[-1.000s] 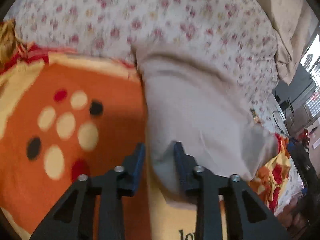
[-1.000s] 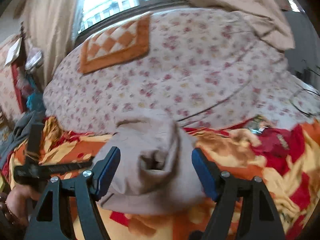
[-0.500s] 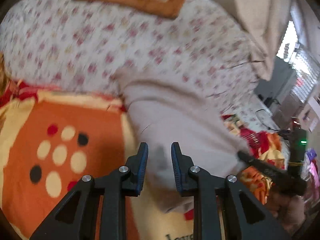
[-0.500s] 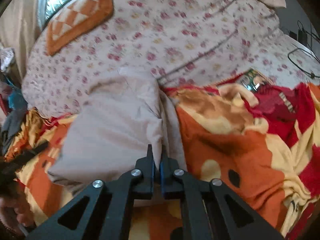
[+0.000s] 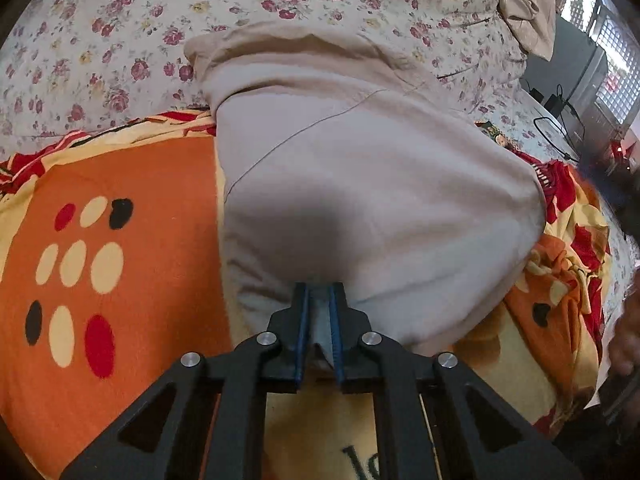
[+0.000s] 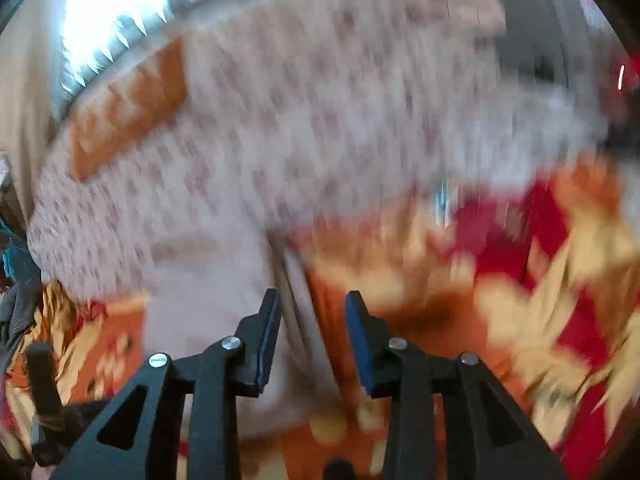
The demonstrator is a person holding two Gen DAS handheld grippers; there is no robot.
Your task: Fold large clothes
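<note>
A folded beige garment (image 5: 360, 184) lies on an orange, yellow and red blanket (image 5: 120, 240), its far end reaching onto a floral bedsheet (image 5: 120, 40). My left gripper (image 5: 319, 320) is shut on the near edge of the garment, with cloth pinched between its blue pads. In the blurred right wrist view my right gripper (image 6: 312, 320) is open, just above the right edge of the garment (image 6: 208, 312), with nothing held between its fingers.
An orange checked cushion (image 6: 128, 108) lies at the back of the bed under a bright window (image 6: 120, 8). Beige cloth (image 5: 524, 4) hangs at the far right. Cables (image 5: 556, 120) and a dark unit stand beside the bed on the right.
My left gripper has closed on the garment's near edge. My right gripper, shut on the garment half a second ago, has opened and is moving; its view is blurred.
</note>
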